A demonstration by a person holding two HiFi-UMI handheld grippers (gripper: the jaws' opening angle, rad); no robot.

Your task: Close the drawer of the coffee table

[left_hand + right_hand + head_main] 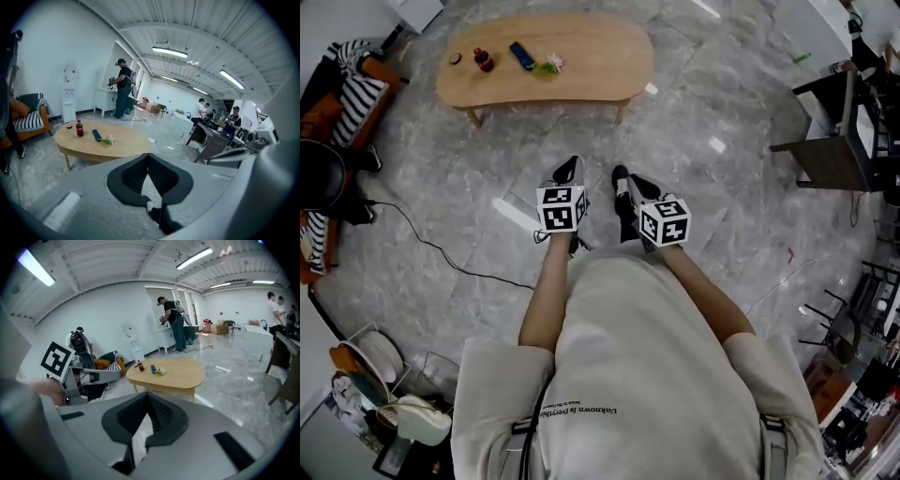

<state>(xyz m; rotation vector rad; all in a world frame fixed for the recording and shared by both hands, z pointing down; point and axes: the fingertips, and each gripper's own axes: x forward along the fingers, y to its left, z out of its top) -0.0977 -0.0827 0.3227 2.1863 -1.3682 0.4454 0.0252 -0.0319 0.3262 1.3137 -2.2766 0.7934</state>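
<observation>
The oval wooden coffee table (581, 66) stands on the grey floor well ahead of me. A cola bottle (484, 61), a dark flat object (521, 55) and a small green and white item (548, 66) lie on it. From here its front edge (101, 155) looks flush, with no drawer sticking out. My left gripper (570, 171) and right gripper (622, 178) are held side by side in front of my body, far short of the table. Both point toward it. The tips of each pair of jaws meet, with nothing between them, in the left gripper view (148, 157) and the right gripper view (148, 397).
An orange sofa (337, 103) with striped cushions stands at the left. A black cable (441, 248) runs across the floor. A dark desk (830, 141) is at the right, a rack of household things (384, 394) at the lower left. A person (123, 89) works at a far counter.
</observation>
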